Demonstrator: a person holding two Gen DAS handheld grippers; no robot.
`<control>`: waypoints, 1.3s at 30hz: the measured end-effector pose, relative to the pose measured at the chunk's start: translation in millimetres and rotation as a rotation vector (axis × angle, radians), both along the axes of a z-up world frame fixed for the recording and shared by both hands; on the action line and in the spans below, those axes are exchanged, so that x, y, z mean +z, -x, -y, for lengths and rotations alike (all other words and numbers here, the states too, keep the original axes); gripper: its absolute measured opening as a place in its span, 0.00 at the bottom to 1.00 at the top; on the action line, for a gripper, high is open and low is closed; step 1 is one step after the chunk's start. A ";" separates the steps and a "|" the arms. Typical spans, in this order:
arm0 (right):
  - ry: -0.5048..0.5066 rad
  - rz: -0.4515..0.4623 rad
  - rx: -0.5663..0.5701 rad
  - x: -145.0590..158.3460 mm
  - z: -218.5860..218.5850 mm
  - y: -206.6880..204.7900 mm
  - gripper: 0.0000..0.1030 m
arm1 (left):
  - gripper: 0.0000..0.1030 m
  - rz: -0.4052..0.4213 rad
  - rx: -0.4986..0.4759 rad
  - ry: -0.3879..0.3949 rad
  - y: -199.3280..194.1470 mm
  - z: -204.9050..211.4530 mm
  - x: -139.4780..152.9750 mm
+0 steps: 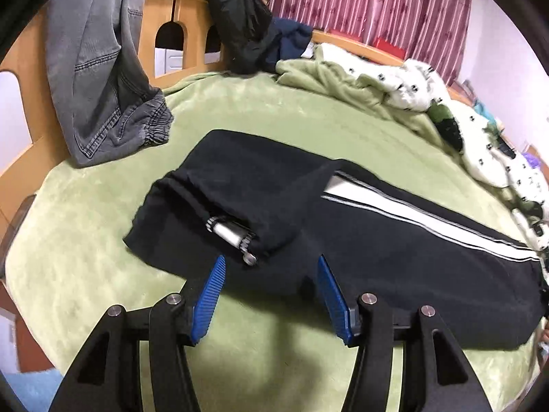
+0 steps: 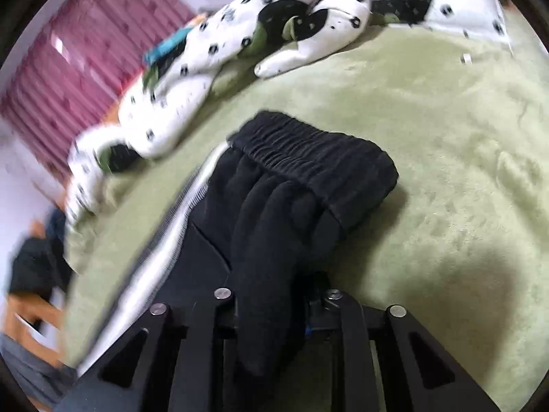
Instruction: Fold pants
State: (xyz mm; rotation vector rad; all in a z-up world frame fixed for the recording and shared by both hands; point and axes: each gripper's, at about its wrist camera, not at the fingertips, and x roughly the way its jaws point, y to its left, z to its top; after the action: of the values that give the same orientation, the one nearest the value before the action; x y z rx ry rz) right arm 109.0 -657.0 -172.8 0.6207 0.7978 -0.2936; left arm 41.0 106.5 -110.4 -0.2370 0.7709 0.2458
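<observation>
Left wrist view: the left gripper (image 1: 271,267) sits low in the frame with its blue fingers (image 1: 208,304) spread wide apart, nothing between them. Just beyond the fingertips lie the black pants (image 1: 394,261), stretched across the middle of the frame from centre-left to the right edge on the green blanket (image 1: 103,240) covering the bed. A white side stripe (image 1: 411,214) runs along the pants toward the right. One leg end is folded back over the rest at centre-left, its cuff (image 1: 236,237) showing a grey-white striped edge close to the left finger.

Upper left: grey jeans (image 1: 103,68) hang over the wooden bed frame (image 1: 161,17). Upper centre: a dark garment (image 1: 240,24) draped on the frame. Upper right: a white patterned quilt (image 1: 411,82) bunched along the bed edge, pink curtain (image 1: 360,0) behind.

Right wrist view (motion-blurred): the right gripper (image 2: 274,316) is clamped on a fold of the pants (image 2: 274,223); black fabric passes between the jaws at bottom centre and hides the pads. The elastic waistband (image 2: 308,158) lies in the centre of the frame on the blanket (image 2: 446,171). The stripe (image 2: 164,240) runs toward the lower left. The quilt (image 2: 206,51) fills the upper left and top.
</observation>
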 end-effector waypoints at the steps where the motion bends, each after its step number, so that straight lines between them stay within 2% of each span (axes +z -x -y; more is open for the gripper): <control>1: 0.069 -0.036 0.031 6.4 -8.2 2.4 0.28 | 0.51 -0.012 -0.007 -0.001 -5.7 -1.9 -1.9; 3: 0.145 -0.040 0.057 19.8 -16.7 13.7 0.28 | 0.50 -0.034 -0.060 0.020 -22.9 -5.7 -9.6; 4: 0.209 -0.041 0.045 31.9 -24.9 25.0 0.29 | 0.46 -0.049 -0.087 0.007 -30.8 -4.9 -13.5; 5: 0.243 -0.035 0.040 39.8 -30.7 32.9 0.30 | 0.16 -0.069 -0.113 -0.048 -40.4 -3.3 -15.9; 6: 0.267 -0.016 0.034 50.1 -38.9 43.4 0.31 | 0.11 -0.091 -0.127 -0.131 -52.1 -3.4 -15.7; 7: 0.276 -0.004 0.028 56.5 -44.3 49.7 0.36 | 0.11 -0.085 -0.117 -0.151 -58.7 -8.2 -12.1; 9: 0.284 0.039 0.016 71.2 -62.3 61.5 0.45 | 0.11 -0.036 -0.105 -0.100 -75.4 -30.5 5.7; 10: 0.282 0.046 0.016 74.4 -67.7 62.7 0.46 | 0.11 -0.015 -0.096 -0.100 -82.0 -38.7 13.7; 12: 0.265 0.050 0.014 78.0 -82.5 63.2 0.46 | 0.11 0.028 -0.063 -0.154 -97.1 -53.0 32.3; 14: 0.220 0.046 0.027 77.1 -97.4 56.5 0.46 | 0.16 0.043 -0.047 -0.177 -112.3 -67.9 45.2; 16: 0.196 0.035 0.043 75.7 -110.8 51.0 0.46 | 0.44 0.010 -0.045 -0.170 -128.7 -82.7 48.8; 17: 0.192 0.034 0.052 74.0 -117.3 48.0 0.46 | 0.70 -0.010 -0.049 -0.173 -133.9 -87.3 48.4; 18: 0.195 0.033 0.058 72.8 -122.8 47.5 0.46 | 0.75 -0.015 -0.057 -0.175 -136.8 -90.5 47.2; 20: 0.225 0.027 0.074 72.0 -138.5 42.6 0.46 | 0.75 0.010 -0.091 -0.167 -134.9 -95.0 43.2; 22: 0.235 0.027 0.078 70.1 -147.8 41.1 0.46 | 0.75 0.005 -0.121 -0.125 -141.6 -99.4 32.7; 25: 0.222 0.016 0.103 64.7 -156.5 31.1 0.46 | 0.75 -0.053 -0.136 -0.042 -160.3 -106.7 12.1; 28: 0.254 -0.007 0.118 60.0 -163.2 20.2 0.46 | 0.74 -0.099 -0.105 -0.017 -176.4 -116.9 -12.7; 30: 0.274 -0.019 0.128 56.6 -166.2 15.5 0.46 | 0.52 -0.152 -0.098 0.000 -187.4 -122.3 -29.0; 31: 0.279 -0.024 0.132 54.8 -167.4 13.7 0.46 | 0.50 -0.168 -0.093 -0.001 -190.9 -123.9 -33.2; 32: 0.285 -0.032 0.134 53.2 -168.3 11.2 0.46 | 0.43 -0.171 -0.092 -0.005 -193.3 -124.2 -34.0; 33: 0.286 -0.036 0.135 52.1 -169.2 9.5 0.46 | 0.30 -0.164 -0.097 -0.026 -195.1 -123.1 -33.7; 35: 0.290 -0.039 0.140 50.4 -171.5 6.6 0.46 | 0.18 -0.160 -0.117 -0.055 -197.7 -120.0 -28.4; 37: 0.303 -0.039 0.134 49.4 -174.1 5.6 0.46 | 0.15 -0.126 -0.126 -0.038 -198.1 -125.5 -19.2; 39: 0.290 -0.036 0.126 48.1 -175.6 6.0 0.46 | 0.15 -0.138 -0.115 -0.031 -200.3 -129.5 -20.9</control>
State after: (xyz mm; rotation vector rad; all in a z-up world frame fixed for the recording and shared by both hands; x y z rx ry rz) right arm 103.0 -481.4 -124.8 0.2925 0.8075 -0.2984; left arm 241.2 236.0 -131.3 -0.1467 0.9137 0.1659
